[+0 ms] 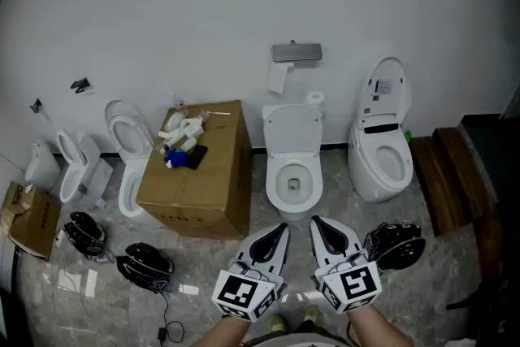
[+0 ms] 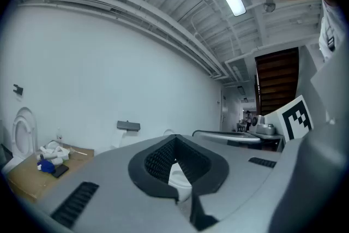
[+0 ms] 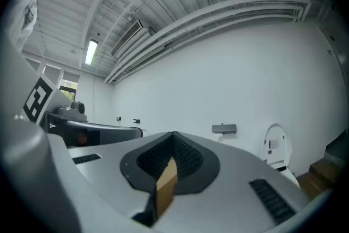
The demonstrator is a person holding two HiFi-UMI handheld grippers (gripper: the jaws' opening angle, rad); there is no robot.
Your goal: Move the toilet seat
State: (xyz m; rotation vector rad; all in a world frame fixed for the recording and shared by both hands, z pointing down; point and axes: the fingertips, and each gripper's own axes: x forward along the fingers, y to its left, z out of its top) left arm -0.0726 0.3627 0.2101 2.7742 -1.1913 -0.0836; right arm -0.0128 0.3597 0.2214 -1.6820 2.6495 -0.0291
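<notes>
The middle toilet point(image 1: 294, 175) stands against the white wall, straight ahead of me. Its lid point(image 1: 292, 128) is raised upright, and a white seat ring point(image 1: 278, 171) lies round the bowl opening. My left gripper point(image 1: 281, 229) and right gripper point(image 1: 318, 222) are side by side just in front of the bowl, above the floor, touching nothing. Both are shut and hold nothing. In the left gripper view my left gripper point(image 2: 174, 142) has its jaws meeting at the tip. In the right gripper view my right gripper point(image 3: 173, 136) looks the same.
A cardboard box point(image 1: 211, 183) with bottles on top stands left of the toilet. Another toilet point(image 1: 382, 150) with its lid up is at the right, two more point(image 1: 130, 158) at the left. Black helmets point(image 1: 146, 264) lie on the floor. Wooden steps point(image 1: 443, 175) rise at the far right.
</notes>
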